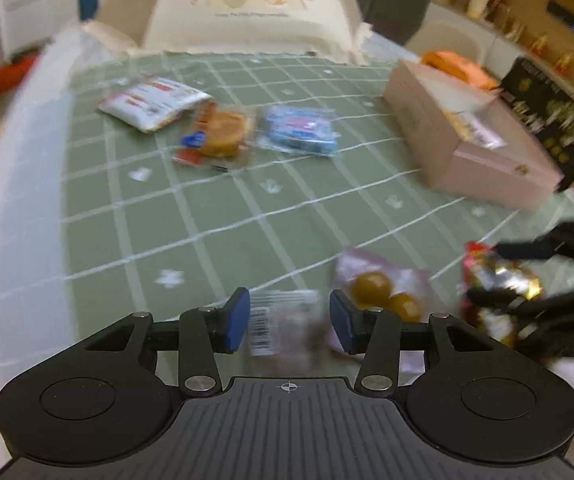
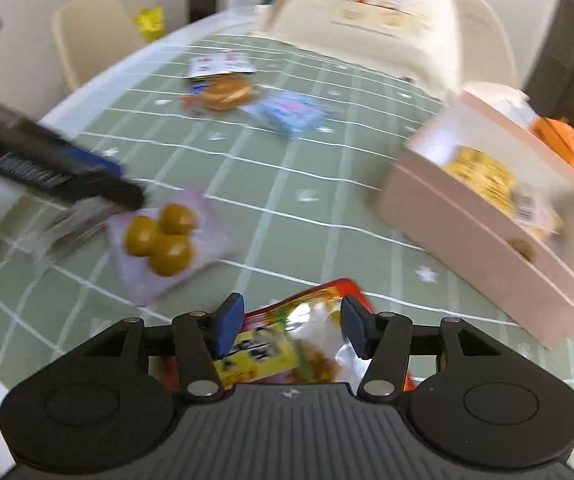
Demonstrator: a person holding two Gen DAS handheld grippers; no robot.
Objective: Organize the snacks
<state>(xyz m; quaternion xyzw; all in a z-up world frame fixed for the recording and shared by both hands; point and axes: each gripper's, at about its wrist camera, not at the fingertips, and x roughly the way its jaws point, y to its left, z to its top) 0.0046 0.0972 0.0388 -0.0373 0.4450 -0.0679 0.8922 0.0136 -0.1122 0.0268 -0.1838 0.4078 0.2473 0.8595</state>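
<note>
Worktop cloth (image 2: 287, 184) looks matte green fabric, snack wrappers (image 2: 283, 344) are shiny crinkly plastic, pink box (image 2: 467, 256) is smooth cardboard.

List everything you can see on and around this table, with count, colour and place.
Tablecloth: one, green with white grid, covers the table.
Pink box: one, open, right side, a yellow packet inside.
White snack packet: one, white and red, far left.
Round cake packet: one, clear wrapper with a brown cake, beside the white packet.
Blue packet: one, right of the cake packet.
Packet of brown balls: one, pale wrapper, near side.
Clear barcoded packet: one, between the left gripper's pads.
Red and yellow snack bag: one, between the right gripper's pads.
Cartoon-print cushion: one, cream, far edge.
Black box: one, behind the pink box.
Left gripper: one, black with blue pads.
Right gripper: one, same.
</note>
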